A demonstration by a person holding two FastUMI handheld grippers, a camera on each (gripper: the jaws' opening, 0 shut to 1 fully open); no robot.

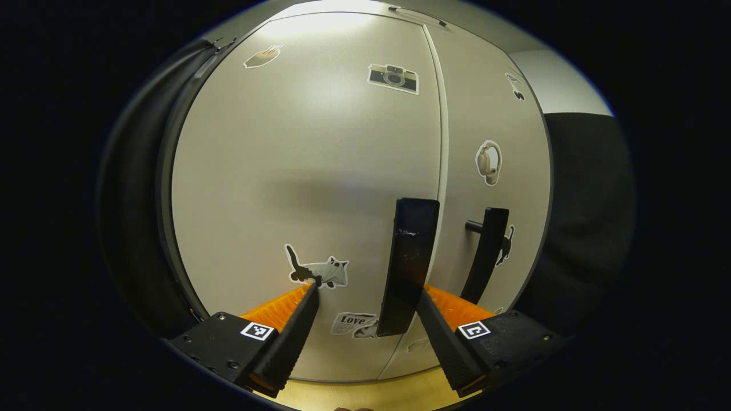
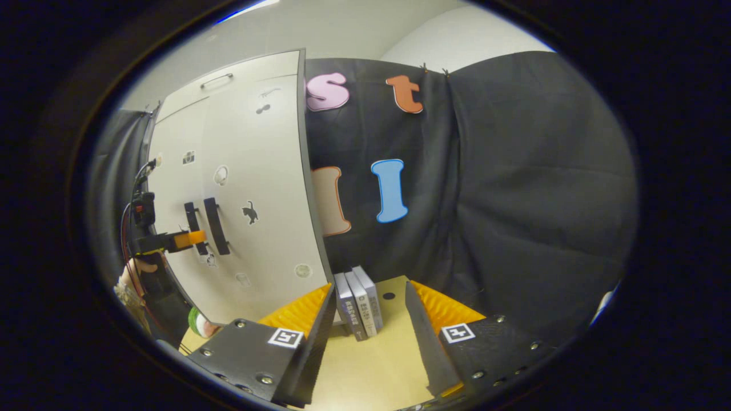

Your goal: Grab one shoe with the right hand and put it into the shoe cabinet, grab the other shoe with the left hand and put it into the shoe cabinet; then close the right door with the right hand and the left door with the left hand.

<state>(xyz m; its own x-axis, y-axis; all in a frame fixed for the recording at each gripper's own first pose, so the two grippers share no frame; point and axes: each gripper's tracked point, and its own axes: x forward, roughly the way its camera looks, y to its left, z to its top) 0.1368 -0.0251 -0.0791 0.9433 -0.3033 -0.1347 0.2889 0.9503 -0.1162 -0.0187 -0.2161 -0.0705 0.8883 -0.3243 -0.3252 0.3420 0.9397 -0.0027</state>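
A pale shoe cabinet (image 1: 320, 171) with stickers on its two doors stands in front of the person. Both doors look shut, or all but shut: the seam between them runs straight from top to bottom. No shoes can be seen, so by my judgement they are already inside the cabinet.

Taking the left door's handle (image 1: 408, 265) as the landmark: it is a dark vertical bar, its long axis upright, mounted just left of the seam. The left gripper (image 1: 368, 288) sits close against the left door (image 1: 285, 171). Its fingers are spread apart and grasp nothing. The handle lies between them, toward the right-hand finger, which seems to touch or nearly touch it. The right door's handle (image 1: 485, 254) stands just beyond the seam, parallel to the first.

In the right gripper view, the right gripper (image 2: 368, 294) is well off to the right of the landmark handle, pointing at the booth's black cloth and a few upright books (image 2: 360, 305) on the yellow floor (image 2: 377, 365). Its fingers are also apart and empty. The left gripper is plainly the nearer hand; any last push on the left door falls to it.
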